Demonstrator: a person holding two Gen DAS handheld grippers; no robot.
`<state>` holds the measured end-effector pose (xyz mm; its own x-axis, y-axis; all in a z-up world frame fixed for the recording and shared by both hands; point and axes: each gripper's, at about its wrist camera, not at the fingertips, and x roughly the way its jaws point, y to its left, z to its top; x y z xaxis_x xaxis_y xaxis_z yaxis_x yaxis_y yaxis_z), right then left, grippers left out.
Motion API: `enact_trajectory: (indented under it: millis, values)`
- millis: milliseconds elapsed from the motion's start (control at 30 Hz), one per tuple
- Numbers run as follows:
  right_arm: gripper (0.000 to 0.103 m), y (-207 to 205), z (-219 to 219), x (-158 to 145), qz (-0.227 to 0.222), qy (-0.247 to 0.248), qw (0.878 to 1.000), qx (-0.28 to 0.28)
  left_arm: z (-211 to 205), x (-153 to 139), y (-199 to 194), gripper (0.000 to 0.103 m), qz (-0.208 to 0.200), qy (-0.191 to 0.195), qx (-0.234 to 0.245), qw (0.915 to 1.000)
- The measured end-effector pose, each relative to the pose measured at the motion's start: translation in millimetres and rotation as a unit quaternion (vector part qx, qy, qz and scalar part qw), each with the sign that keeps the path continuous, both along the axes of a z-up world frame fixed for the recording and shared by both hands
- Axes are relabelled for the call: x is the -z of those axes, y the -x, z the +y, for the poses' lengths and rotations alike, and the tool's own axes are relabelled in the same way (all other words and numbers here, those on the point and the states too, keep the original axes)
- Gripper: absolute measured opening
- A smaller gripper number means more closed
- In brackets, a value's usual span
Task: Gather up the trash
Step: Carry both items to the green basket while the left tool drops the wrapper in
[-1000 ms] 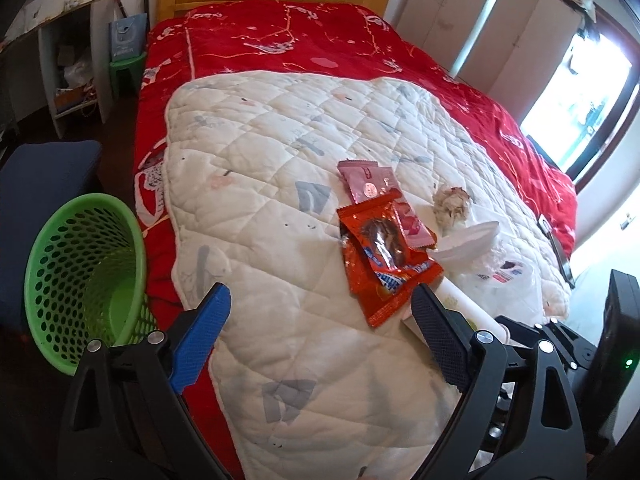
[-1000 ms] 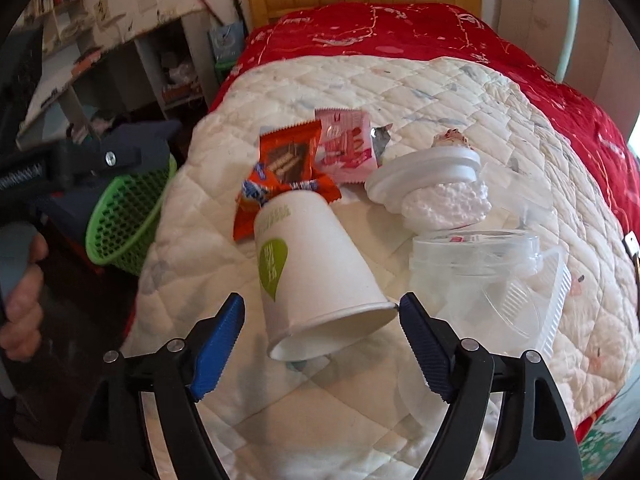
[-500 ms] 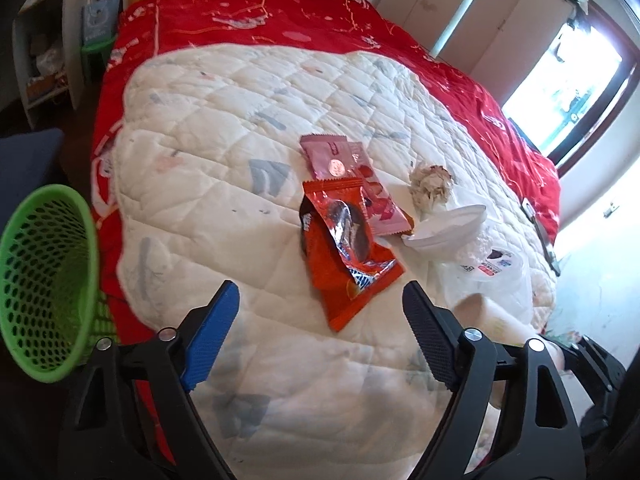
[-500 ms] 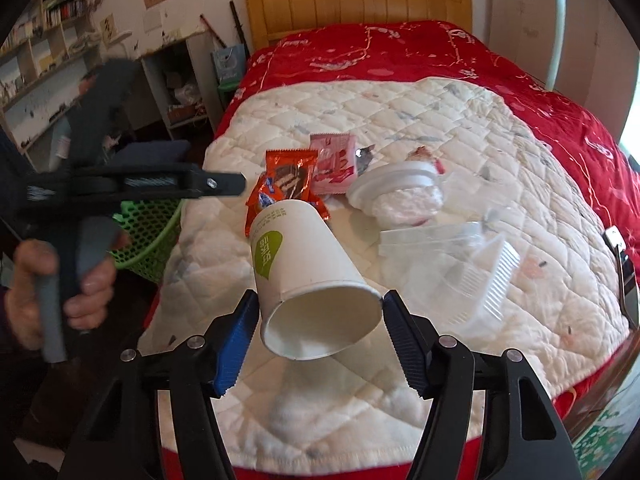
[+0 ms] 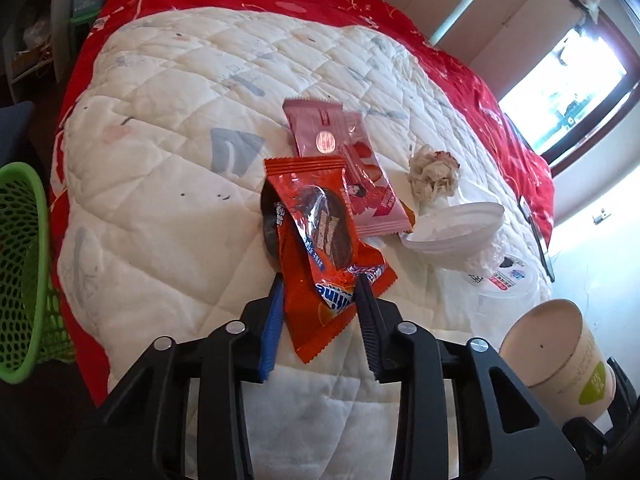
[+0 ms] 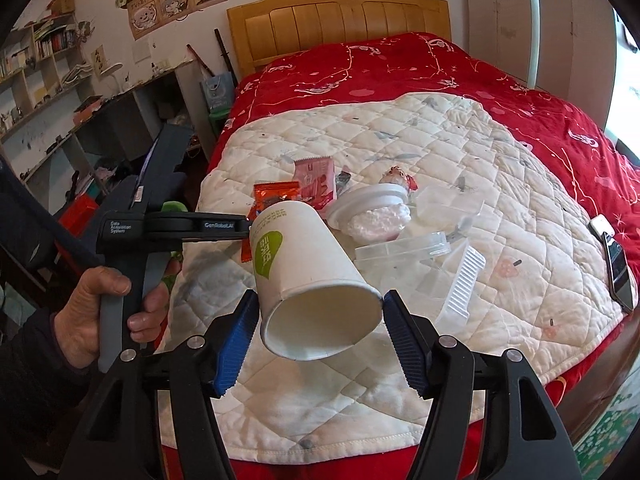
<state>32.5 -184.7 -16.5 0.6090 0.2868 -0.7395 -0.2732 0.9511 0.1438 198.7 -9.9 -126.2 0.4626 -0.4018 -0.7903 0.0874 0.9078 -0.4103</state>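
Now my left gripper [image 5: 318, 300] has narrowed from wide open to a close span around the near end of the crinkled orange foil snack wrapper [image 5: 320, 256]; both pads flank the wrapper, but I cannot tell whether they bear on it yet. My right gripper [image 6: 320, 320] has closed on the rim end of the white paper cup with a green leaf mark [image 6: 308, 272], which a second ago lay on the quilt between open jaws and is now carried tilted above it, mouth toward the camera. Outward from the jaws, the pink foil wrapper [image 5: 340, 160], crumpled tissue ball [image 5: 434, 174], white plastic lid [image 5: 456, 230] and clear plastic containers [image 6: 404, 248] remain on the white quilted bedcover [image 5: 168, 184]. The green perforated plastic bin [image 5: 20, 264] stands on the floor beside the bed's left edge. I judge the cup secured and the wrapper grasp nearly complete; both items then need transfer to the bin.
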Motion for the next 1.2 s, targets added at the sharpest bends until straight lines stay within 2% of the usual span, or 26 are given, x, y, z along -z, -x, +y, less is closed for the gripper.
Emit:
enact_trajectory:
  millis: [33,67,367,567,733,867,933,1000,1200]
  values:
    - [0.062,0,1,0,0.000,0.000,1.000,-0.001,3,-2,4,0.026,-0.003,0.001,-0.005,1.0000]
    - [0.062,0,3,-1,-0.001,0.000,1.000,-0.002,6,-5,7,0.024,-0.006,0.004,-0.005,1.0000]
    - [0.062,-8,38,-15,-0.012,-0.011,0.999,-0.037,70,-38,48,0.022,-0.044,-0.011,-0.070,0.9965]
    - [0.062,-23,81,-16,-0.009,-0.015,0.997,-0.078,138,-44,72,0.023,-0.047,-0.054,-0.142,0.9872]
    - [0.062,-38,120,-11,0.004,-0.019,0.994,-0.110,199,-25,74,0.023,-0.018,-0.089,-0.194,0.9768]
    - [0.062,-50,150,-4,0.014,-0.015,0.991,-0.131,234,-5,71,0.028,0.011,-0.086,-0.221,0.9715]
    - [0.062,-57,164,-1,0.019,-0.010,0.990,-0.138,249,4,69,0.043,0.020,-0.079,-0.230,0.9697]
    - [0.062,-61,176,3,0.027,-0.013,0.989,-0.147,260,12,71,0.048,0.029,-0.079,-0.240,0.9671]
    - [0.062,-72,216,11,0.034,-0.005,0.984,-0.177,283,21,84,0.053,0.035,-0.069,-0.263,0.9616]
